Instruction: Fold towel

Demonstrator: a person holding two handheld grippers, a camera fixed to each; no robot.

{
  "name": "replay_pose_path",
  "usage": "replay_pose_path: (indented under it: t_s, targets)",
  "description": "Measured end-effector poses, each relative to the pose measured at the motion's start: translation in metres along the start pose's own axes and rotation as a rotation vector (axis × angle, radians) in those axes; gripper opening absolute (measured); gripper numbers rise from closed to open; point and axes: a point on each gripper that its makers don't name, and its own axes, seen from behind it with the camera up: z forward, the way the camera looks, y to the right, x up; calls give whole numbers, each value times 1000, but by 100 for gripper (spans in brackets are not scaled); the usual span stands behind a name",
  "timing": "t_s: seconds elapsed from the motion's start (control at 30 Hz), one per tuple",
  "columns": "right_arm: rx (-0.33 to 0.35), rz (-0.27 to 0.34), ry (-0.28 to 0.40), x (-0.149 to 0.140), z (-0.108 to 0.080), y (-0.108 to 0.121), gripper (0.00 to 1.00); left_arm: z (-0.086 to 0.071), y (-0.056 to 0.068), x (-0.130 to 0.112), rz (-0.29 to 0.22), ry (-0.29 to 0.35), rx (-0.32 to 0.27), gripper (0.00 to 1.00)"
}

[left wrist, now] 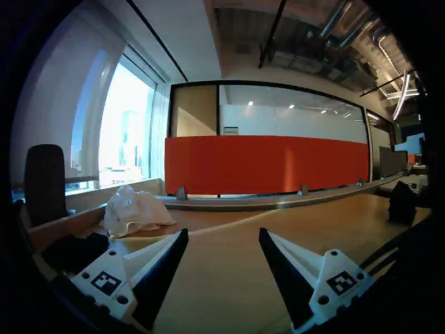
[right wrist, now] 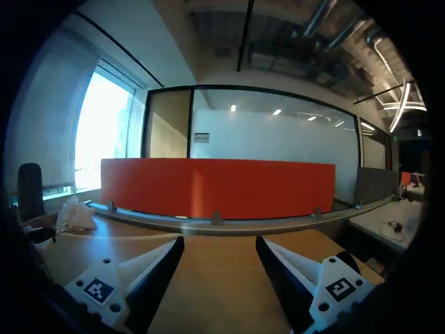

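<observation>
A crumpled white towel [left wrist: 133,210] lies in a heap on the wooden table [left wrist: 233,267], ahead and to the left of my left gripper [left wrist: 223,234]. That gripper is open, its white and black fingers spread wide with nothing between them. In the right gripper view the same towel [right wrist: 74,217] sits small at the far left of the table [right wrist: 222,278]. My right gripper [right wrist: 219,240] is also open and empty, low over the tabletop, well away from the towel.
An orange divider panel [left wrist: 267,164] runs along the table's far edge. A dark chair back [left wrist: 44,181] stands at the left by the window, with a dark object [left wrist: 75,250] near it. Another dark object [left wrist: 401,203] rests at the right. A neighbouring white desk [right wrist: 389,220] is at the right.
</observation>
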Motion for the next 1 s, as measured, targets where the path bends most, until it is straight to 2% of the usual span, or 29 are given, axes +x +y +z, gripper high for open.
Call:
replay_pose_path:
  t_s: [0.2, 0.37, 0.77, 1.0]
  targets:
    - [-8, -1, 5, -11, -1, 7, 100, -1, -2, -13, -10, -2, 9, 94]
    - [-10, -8, 1, -13, 0, 10, 99, -2, -2, -15, 4, -1, 12, 94]
    - [-14, -2, 4, -16, -2, 21, 99, 0, 1, -21, 2, -10, 5, 94]
    - [-13, -13, 29, -13, 0, 28, 99, 0, 2, -23, 2, -11, -1, 94]
